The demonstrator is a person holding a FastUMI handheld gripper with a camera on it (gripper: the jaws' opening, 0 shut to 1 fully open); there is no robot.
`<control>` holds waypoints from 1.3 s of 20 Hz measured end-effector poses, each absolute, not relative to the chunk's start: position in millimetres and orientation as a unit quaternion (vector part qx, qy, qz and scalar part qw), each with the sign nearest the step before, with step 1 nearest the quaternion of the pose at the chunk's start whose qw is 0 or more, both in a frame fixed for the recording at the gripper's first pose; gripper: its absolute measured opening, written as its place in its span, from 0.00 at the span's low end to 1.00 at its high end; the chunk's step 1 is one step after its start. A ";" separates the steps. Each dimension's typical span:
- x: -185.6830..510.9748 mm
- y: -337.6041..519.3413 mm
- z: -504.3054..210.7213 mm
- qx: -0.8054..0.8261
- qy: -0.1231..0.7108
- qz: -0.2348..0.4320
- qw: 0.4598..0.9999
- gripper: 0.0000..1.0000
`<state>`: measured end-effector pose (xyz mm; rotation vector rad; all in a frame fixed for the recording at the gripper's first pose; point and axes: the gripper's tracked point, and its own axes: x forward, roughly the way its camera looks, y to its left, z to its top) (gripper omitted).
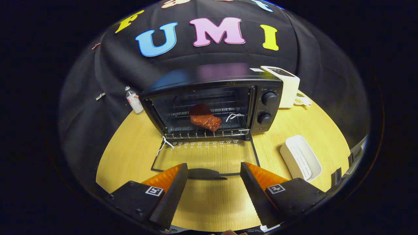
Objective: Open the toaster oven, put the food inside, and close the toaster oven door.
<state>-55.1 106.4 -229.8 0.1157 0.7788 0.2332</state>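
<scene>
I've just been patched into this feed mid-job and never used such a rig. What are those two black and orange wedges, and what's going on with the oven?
The wedges are the two fingers of a hand-held gripper; the camera rides on it and looks forward along them. They stand apart, open, holding nothing. Just ahead, on the wooden table, the toaster oven has its glass door folded down flat, handle between the fingers. The piece of meat lies on the rack inside. A white tray sits to the right.
</scene>
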 end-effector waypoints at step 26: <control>-70.2 138.2 -331.8 0.001 0.525 0.060 0.849 0.99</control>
